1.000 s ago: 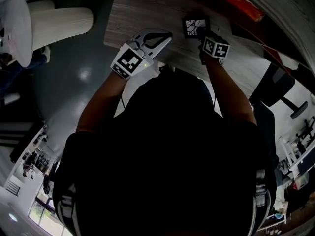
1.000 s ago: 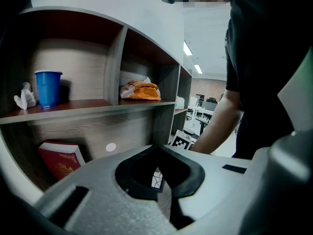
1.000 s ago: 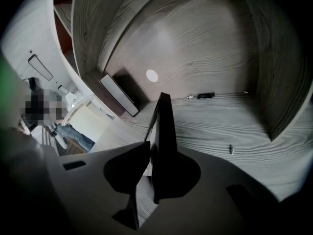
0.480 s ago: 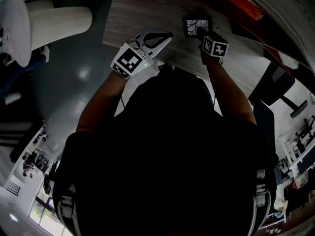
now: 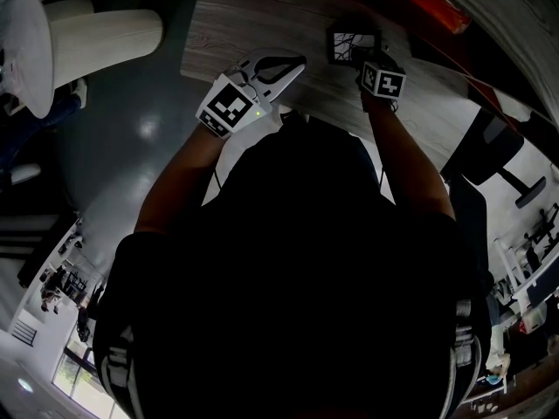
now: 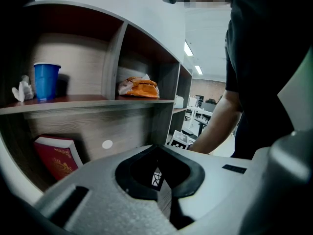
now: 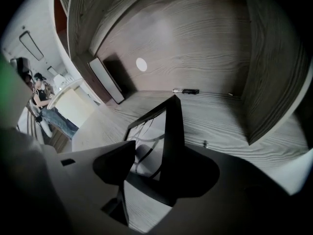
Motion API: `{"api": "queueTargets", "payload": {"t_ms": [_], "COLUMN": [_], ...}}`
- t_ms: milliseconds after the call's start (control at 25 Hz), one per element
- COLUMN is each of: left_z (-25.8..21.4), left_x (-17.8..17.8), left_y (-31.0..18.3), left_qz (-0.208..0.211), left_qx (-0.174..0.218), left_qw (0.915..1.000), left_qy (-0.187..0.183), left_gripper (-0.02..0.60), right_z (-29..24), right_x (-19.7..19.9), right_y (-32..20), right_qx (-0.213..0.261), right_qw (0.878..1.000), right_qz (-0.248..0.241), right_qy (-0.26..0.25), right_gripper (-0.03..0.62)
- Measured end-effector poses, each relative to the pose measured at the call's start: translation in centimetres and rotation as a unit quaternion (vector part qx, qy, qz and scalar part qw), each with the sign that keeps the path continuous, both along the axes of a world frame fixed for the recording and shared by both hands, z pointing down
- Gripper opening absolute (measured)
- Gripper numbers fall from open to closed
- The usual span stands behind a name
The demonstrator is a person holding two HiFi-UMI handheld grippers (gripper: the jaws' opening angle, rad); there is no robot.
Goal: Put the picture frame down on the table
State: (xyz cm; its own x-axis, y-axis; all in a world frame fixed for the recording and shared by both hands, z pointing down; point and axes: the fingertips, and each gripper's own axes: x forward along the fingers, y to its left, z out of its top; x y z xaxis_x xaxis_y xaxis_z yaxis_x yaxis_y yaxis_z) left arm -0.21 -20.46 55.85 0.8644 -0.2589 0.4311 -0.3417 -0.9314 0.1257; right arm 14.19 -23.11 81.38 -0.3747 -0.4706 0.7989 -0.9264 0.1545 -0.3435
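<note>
The right gripper's (image 7: pixel 154 155) jaws are clamped on the side of the picture frame (image 7: pixel 172 126), tilted low over the bench (image 7: pixel 220 126) near its far edge, so releasing before it rests would probably topple it; the left gripper's (image 6: pixel 157 148) jaws are together, empty.

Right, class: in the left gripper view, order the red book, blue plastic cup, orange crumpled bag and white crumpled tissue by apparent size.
1. Red book, though partly hidden.
2. Blue plastic cup and orange crumpled bag: too alike to rank.
3. White crumpled tissue.
</note>
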Motion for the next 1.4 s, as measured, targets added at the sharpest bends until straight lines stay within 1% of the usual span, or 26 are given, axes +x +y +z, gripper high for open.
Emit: {"api": "queueTargets", "payload": {"t_ms": [40, 200, 360, 520, 720, 1200, 1400], "left_z": [0.0, 0.0, 0.5, 1.0, 1.2, 1.7, 1.7], "left_x": [0.0, 0.3, 0.4, 0.9, 0.9, 1.3, 0.9], "left_y": [0.0, 0.2, 0.5, 0.7, 0.7, 0.9, 0.8], "left_qz": [0.0, -0.004, 0.01, 0.012, 0.015, 0.011, 0.005], "left_qx": [-0.001, -0.013, -0.015, -0.023, -0.028, -0.04, -0.044], "left_qw": [1.0, 0.9999, 0.9998, 0.9997, 0.9995, 0.9991, 0.999], "left_qy": [0.0, 0.003, 0.0, -0.001, 0.0, 0.008, 0.011], "left_gripper": [0.017, 0.017, 0.017, 0.017, 0.017, 0.017, 0.017], "right_z": [0.1, 0.7, 1.2, 2.0, 2.1, 2.4, 2.7], "right_x": [0.2, 0.9, 1.2, 1.9, 1.5, 1.5, 1.4], "right_y": [0.0, 0.4, 0.5, 1.1, 1.2, 1.5, 1.4], "right_qx": [-0.002, -0.014, -0.02, -0.033, -0.031, -0.035, -0.031], "right_qw": [1.0, 1.0, 1.0, 0.999, 0.999, 0.999, 0.998], "right_qz": [0.002, 0.013, 0.019, 0.022, 0.009, 0.0, -0.012], "right_qy": [0.006, 0.004, 0.004, 0.002, 0.009, 0.027, 0.049], "right_gripper": [0.249, 0.263, 0.285, 0.305, 0.31, 0.318, 0.322]}}
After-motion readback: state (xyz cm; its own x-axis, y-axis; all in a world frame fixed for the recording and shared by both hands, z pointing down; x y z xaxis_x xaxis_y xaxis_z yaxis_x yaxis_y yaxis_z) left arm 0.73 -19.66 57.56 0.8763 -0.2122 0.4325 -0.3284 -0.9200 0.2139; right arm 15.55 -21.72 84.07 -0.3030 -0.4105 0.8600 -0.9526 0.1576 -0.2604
